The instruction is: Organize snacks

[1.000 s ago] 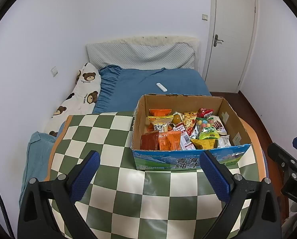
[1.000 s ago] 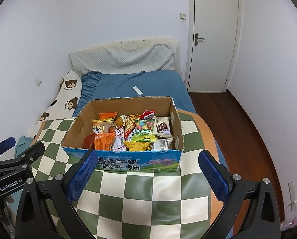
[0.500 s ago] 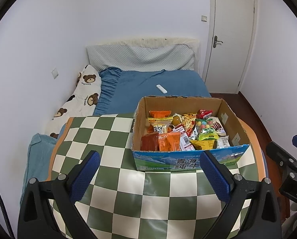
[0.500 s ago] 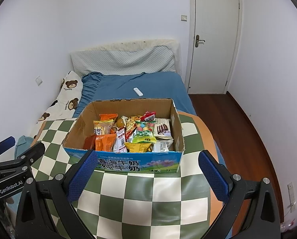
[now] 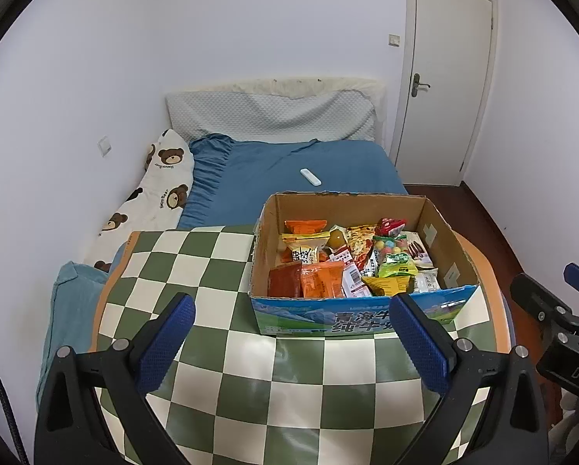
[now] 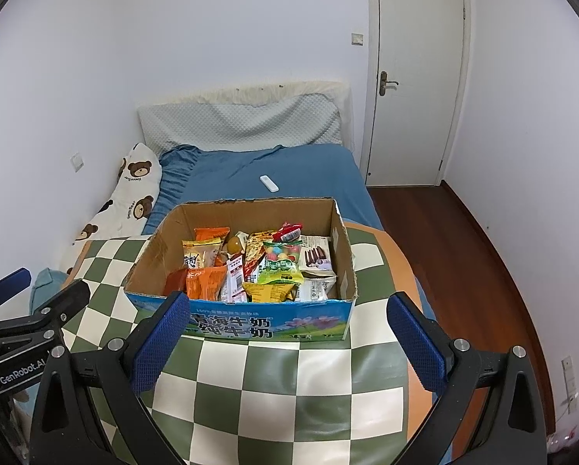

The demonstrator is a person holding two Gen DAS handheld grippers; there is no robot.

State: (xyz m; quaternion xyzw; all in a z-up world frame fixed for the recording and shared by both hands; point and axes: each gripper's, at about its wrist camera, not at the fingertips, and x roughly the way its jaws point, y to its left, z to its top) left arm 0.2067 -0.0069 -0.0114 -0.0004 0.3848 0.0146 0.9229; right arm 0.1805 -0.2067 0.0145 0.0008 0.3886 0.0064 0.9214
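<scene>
Snacks point(image 6: 250, 267) all lie packed in the cardboard box point(image 6: 242, 321) at 12 o'clock on your checkered table point(image 6: 273, 379). Over the last second only the view drifted slightly; nothing shifted. Your left gripper point(image 5: 289, 333) and right gripper point(image 6: 285, 333) both gape empty.

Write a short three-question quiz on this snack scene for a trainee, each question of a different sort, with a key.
1. True or false: the left gripper is shut on a snack packet.
2. Multiple choice: the cardboard box of snacks stands on A) the blue bed, B) the green-and-white checked table, C) the wooden floor.
3. Fill in: the small white remote lies on the ____ beyond the box.

Key
1. False: both the left and the right gripper are open and hold nothing.
2. B.
3. Bed, on its blue sheet.
</scene>
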